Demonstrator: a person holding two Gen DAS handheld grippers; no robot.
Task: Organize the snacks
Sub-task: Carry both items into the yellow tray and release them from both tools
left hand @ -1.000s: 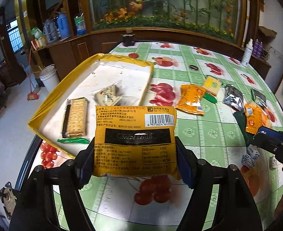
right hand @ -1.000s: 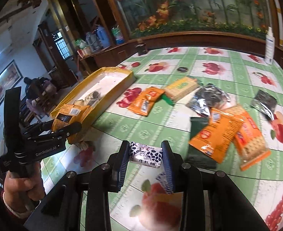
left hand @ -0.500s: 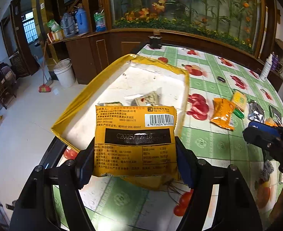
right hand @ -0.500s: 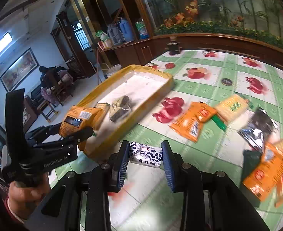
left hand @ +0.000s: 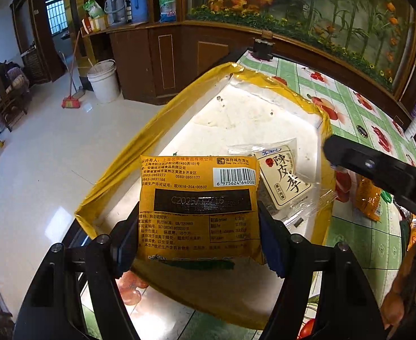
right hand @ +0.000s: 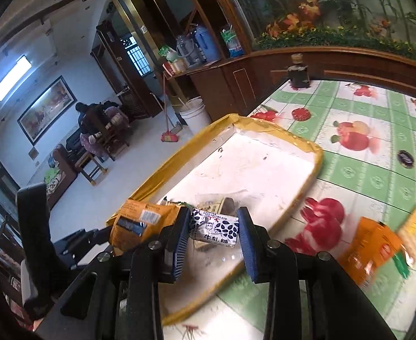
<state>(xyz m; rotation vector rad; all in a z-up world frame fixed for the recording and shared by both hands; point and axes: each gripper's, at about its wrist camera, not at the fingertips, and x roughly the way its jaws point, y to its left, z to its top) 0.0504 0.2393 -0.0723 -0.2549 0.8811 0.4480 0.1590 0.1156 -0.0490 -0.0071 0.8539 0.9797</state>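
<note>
While your left hand-held gripper hangs over the near corner of the yellow-rimmed tray, its pads are clamped on the two side edges of the yellow snack packet. That packet stands flat-faced toward the camera, long axis running up away from the fingers, and its lower edge hangs over the tray's near rim. So the tray floor lies ahead of and below it, and the drop spot is a short push forward, toward the tray's far corner.

Your right hand-held gripper is closed on the small white candy pack with the dark leaf print, its long axis spanning straight across from one pad to the other. It hovers above the tray's near-right edge, just beside the left one.

A pale packet with large black characters already lies inside the tray, just beyond and to the right of the yellow packet. I judge the left hand the nearer to open tray floor; aim left of that pale packet. More orange packets wait on the worktop to the right of the tray.
</note>
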